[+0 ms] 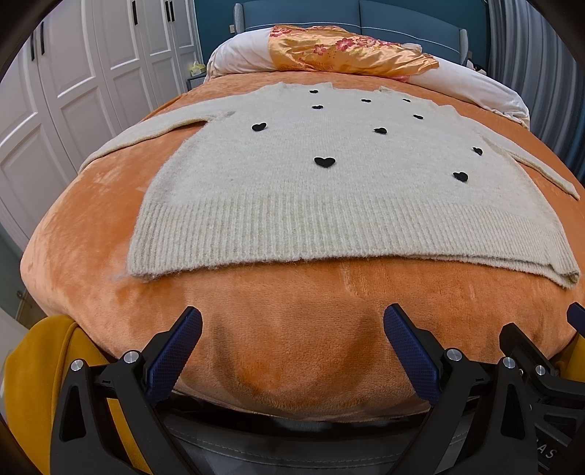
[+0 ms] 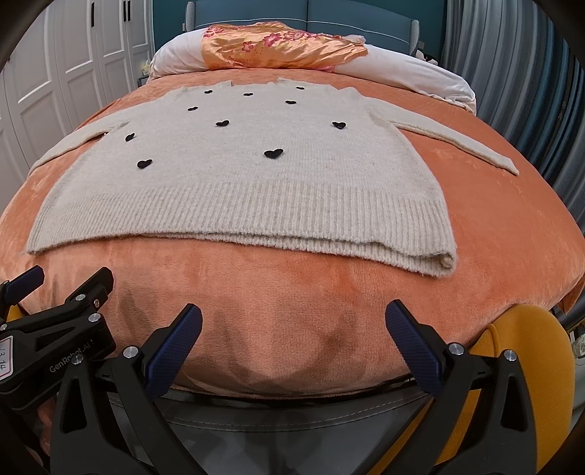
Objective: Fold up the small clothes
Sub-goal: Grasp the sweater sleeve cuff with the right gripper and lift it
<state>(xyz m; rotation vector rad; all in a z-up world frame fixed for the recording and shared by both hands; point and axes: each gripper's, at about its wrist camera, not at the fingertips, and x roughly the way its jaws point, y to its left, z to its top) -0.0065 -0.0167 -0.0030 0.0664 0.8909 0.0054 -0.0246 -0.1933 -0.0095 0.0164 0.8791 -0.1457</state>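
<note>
A cream knitted sweater [image 1: 329,190] [image 2: 241,182] with small black hearts lies flat on the orange bedspread [image 1: 292,314] [image 2: 292,292], ribbed hem toward me, both sleeves spread out to the sides. My left gripper [image 1: 292,321] hovers open over the bed's near edge, short of the hem, nothing between its blue pads. My right gripper [image 2: 293,318] is open too, at the near edge below the hem's right half. The left gripper also shows at the lower left of the right wrist view [image 2: 62,281], and the right gripper's tip peeks in at the left wrist view's right edge [image 1: 576,314].
A white pillow [image 1: 241,51] [image 2: 175,54] with an orange floral satin cloth [image 1: 347,51] [image 2: 281,47] lies at the blue headboard [image 1: 402,18]. White wardrobe doors [image 1: 73,73] stand left, a grey curtain [image 2: 512,73] right. Yellow fabric [image 1: 40,383] [image 2: 530,365] sits below the bed's near corners.
</note>
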